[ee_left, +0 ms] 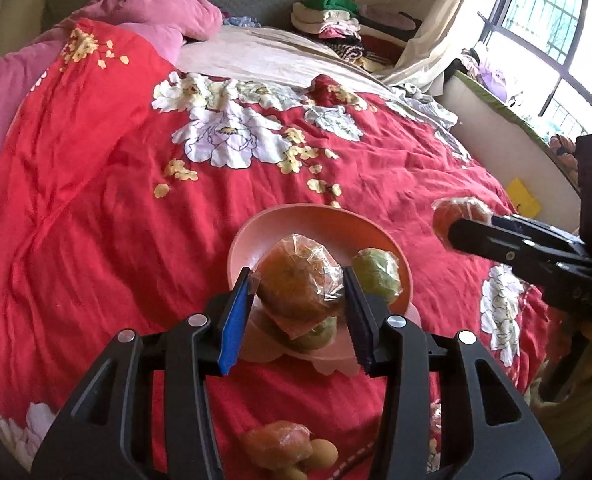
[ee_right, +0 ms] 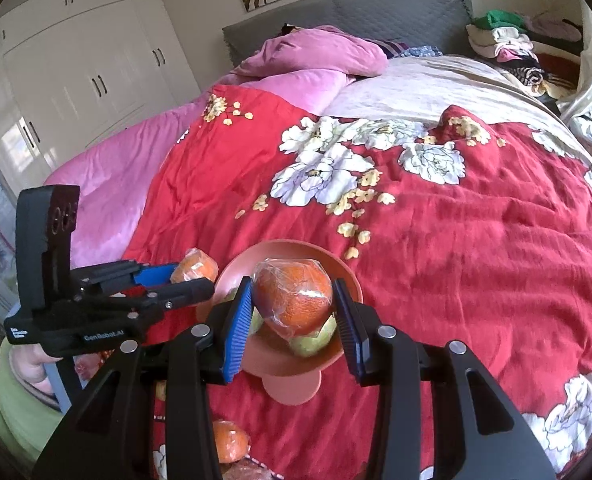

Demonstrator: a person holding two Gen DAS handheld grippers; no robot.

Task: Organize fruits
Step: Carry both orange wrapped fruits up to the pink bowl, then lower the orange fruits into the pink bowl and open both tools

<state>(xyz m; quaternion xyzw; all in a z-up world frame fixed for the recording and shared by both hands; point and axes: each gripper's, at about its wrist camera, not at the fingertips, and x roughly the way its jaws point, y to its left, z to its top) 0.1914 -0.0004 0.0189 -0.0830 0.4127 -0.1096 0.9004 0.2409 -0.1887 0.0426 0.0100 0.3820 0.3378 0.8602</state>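
Note:
A pink footed bowl (ee_left: 296, 224) stands on the red flowered quilt and holds green wrapped fruits (ee_left: 377, 274). My left gripper (ee_left: 297, 292) is shut on a plastic-wrapped orange (ee_left: 296, 280) and holds it over the bowl. It also shows in the right wrist view (ee_right: 188, 276) at the bowl's left rim. My right gripper (ee_right: 294, 302) is shut on another wrapped orange (ee_right: 294, 298) above the bowl (ee_right: 343, 276). It also shows at the right of the left wrist view (ee_left: 453, 226), with its orange (ee_left: 455, 210).
More wrapped oranges (ee_left: 280, 444) and small brown fruits (ee_left: 323, 454) lie on the quilt near me; one orange (ee_right: 230, 440) shows in the right wrist view. Pink pillows (ee_left: 156, 12) and folded clothes (ee_left: 331, 20) sit at the far end of the bed.

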